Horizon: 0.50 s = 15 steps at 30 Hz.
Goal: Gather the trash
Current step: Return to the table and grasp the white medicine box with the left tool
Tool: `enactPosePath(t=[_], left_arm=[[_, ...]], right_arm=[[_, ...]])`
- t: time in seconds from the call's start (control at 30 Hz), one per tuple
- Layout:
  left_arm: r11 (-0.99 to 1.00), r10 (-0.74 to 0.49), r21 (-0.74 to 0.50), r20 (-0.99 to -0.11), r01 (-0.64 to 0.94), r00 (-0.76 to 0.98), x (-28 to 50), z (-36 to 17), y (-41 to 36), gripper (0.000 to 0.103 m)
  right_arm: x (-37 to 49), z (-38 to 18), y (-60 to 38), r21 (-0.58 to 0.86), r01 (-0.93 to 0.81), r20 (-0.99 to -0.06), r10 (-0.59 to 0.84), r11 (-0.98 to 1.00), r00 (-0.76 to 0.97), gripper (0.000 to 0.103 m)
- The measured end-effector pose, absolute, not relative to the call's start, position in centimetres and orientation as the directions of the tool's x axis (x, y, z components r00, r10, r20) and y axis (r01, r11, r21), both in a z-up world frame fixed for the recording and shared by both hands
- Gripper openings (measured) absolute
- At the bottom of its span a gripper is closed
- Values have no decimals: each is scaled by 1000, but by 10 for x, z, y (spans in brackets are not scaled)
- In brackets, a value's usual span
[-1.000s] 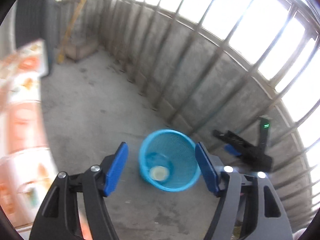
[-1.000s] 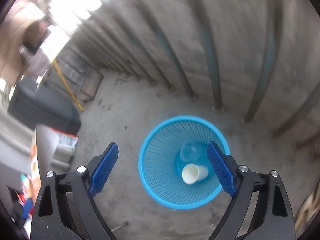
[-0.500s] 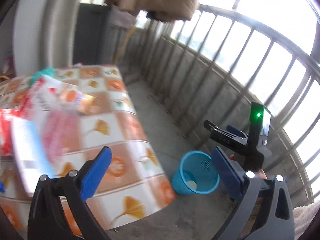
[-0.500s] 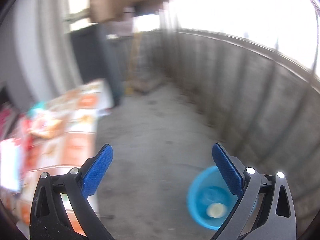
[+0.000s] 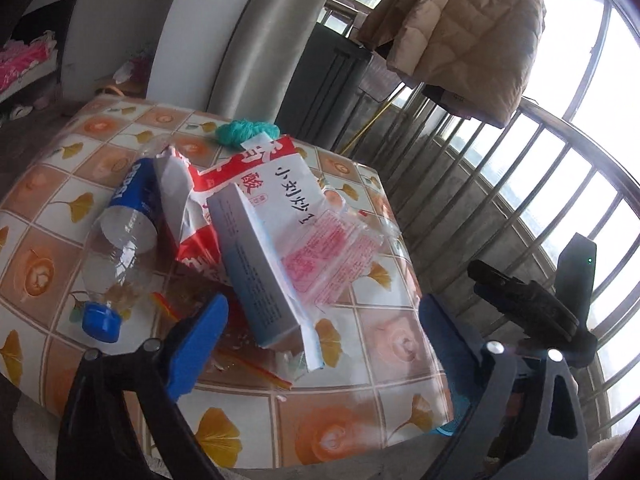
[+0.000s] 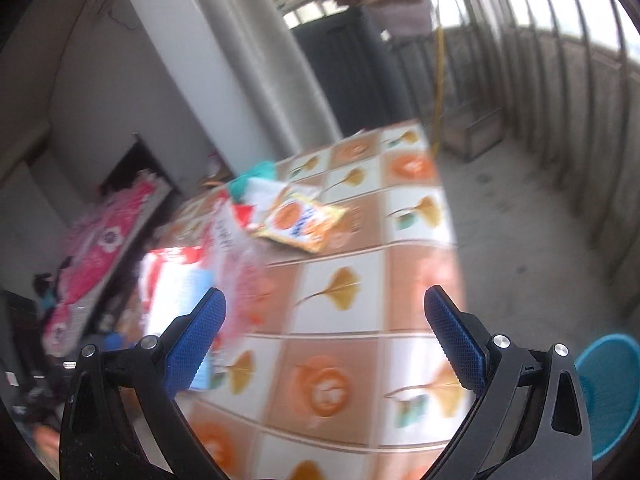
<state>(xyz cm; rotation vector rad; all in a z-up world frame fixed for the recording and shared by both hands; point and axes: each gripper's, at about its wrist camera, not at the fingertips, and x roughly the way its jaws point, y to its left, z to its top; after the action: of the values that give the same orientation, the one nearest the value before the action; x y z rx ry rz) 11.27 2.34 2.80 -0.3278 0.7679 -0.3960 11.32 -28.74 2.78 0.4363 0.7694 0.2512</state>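
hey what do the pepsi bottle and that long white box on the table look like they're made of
Pepsi bottle: clear thin plastic, glossy; the tablecloth shows through it, and it has a blue screw cap. White box: probably thin printed cardboard, smooth matte; flat faces, sharp folded edges, an open end flap.

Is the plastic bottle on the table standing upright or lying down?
Lying down: the plastic bottle rests on its side on the table, blue cap toward the camera.
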Motion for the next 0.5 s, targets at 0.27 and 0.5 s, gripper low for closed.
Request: enactPosePath(t=[0.27,0.5], left_arm=[[868,-446,-482,-649,120,617,148,0,28,63],[861,-458,-497,-665,109,590,146,-6,27,45]], right_arm=[[145,8,-256,726,-62,-556,637,685,534,77],[176,-18,-245,815,12,-518,720,579,462,64]])
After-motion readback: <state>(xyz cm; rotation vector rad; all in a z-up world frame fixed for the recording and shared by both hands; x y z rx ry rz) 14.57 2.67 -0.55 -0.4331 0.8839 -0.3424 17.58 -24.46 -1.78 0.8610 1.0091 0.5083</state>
